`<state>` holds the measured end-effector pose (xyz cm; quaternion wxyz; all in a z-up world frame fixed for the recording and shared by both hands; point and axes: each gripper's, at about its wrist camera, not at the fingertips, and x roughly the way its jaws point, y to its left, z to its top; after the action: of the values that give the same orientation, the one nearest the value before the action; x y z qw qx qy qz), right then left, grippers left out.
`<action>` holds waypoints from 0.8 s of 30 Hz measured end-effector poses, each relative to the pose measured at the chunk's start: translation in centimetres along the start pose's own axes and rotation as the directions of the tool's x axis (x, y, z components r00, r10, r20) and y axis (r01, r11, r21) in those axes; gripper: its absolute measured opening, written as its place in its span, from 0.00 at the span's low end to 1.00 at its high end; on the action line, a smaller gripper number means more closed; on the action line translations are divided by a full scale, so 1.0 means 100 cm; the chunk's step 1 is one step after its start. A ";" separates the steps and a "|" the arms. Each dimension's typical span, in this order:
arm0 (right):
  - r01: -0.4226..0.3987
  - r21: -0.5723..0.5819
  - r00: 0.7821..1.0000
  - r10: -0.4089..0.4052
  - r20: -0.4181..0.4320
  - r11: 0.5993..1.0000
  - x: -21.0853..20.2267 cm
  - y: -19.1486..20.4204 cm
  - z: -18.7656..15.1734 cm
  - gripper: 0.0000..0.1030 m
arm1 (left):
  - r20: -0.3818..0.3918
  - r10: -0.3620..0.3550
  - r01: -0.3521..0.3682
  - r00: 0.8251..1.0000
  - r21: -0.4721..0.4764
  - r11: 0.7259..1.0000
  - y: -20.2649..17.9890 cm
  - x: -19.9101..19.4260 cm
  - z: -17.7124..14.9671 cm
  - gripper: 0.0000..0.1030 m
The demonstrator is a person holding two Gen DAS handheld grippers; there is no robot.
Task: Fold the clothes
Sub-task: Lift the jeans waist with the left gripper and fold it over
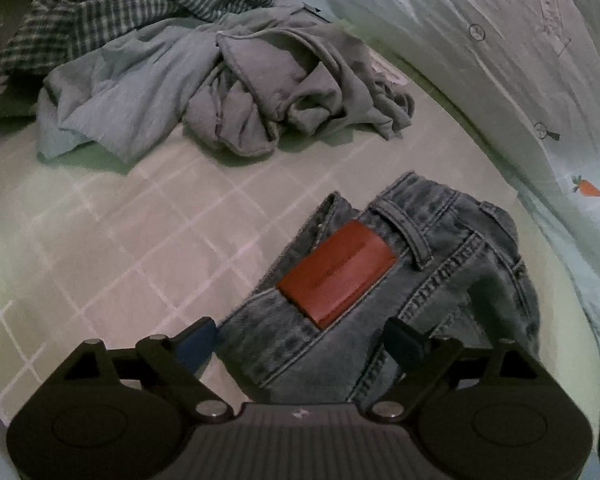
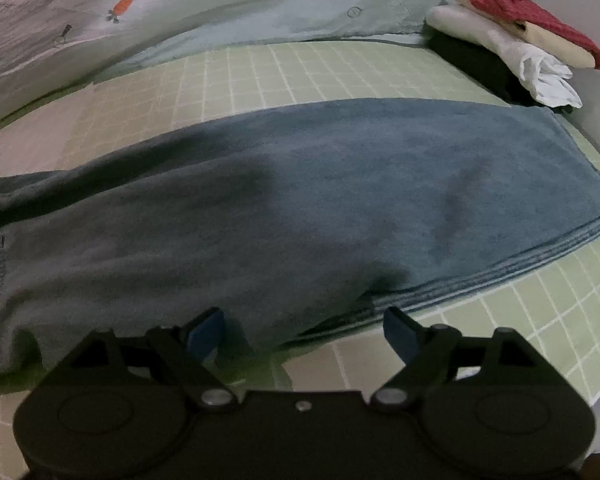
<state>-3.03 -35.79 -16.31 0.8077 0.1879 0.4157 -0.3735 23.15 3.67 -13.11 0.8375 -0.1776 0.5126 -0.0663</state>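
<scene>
Grey jeans with a red-brown waistband patch lie on the green checked bed sheet, waistband pointing away from me. My left gripper hovers open over the waistband, its fingers spread either side of the patch, holding nothing. In the right wrist view the jeans leg stretches flat across the sheet to its hem at the right. My right gripper is open just above the leg's near edge, empty.
A crumpled grey garment and a checked shirt are heaped at the back left. A pale quilt with carrot prints runs along the far side. Folded white and red clothes are stacked at the far right.
</scene>
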 end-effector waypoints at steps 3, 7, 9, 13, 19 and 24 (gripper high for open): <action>0.002 0.000 1.000 -0.002 -0.005 1.000 -0.001 -0.003 -0.003 0.85 | 0.004 0.028 -0.028 1.000 -0.027 0.999 0.002 0.007 0.002 0.74; 0.004 -0.002 1.000 -0.004 -0.009 1.000 -0.004 -0.008 -0.007 0.85 | 0.007 0.025 -0.025 1.000 0.009 1.000 -0.009 0.007 0.005 0.31; 0.003 -0.001 1.000 -0.003 -0.012 1.000 -0.004 -0.012 -0.008 0.85 | 0.023 0.018 -0.020 1.000 0.048 0.999 -0.019 0.002 0.005 0.22; 0.000 -0.006 1.000 0.000 -0.011 1.000 -0.005 -0.016 -0.007 0.85 | 0.071 -0.027 0.021 0.997 0.090 0.996 -0.040 -0.016 0.002 0.15; -0.008 -0.012 1.000 0.008 0.004 1.000 -0.005 -0.030 -0.003 0.85 | 0.108 -0.178 0.156 0.978 0.186 0.970 -0.093 -0.045 -0.007 0.13; -0.007 -0.007 1.000 0.007 0.024 1.000 -0.009 -0.054 0.000 0.85 | 0.090 -0.332 0.283 0.939 0.348 0.894 -0.152 -0.065 -0.036 0.13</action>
<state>-7.43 -38.93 -15.57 0.8146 0.1819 0.4065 -0.3716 17.98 -9.34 -3.61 0.8696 -0.1186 0.3962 -0.2696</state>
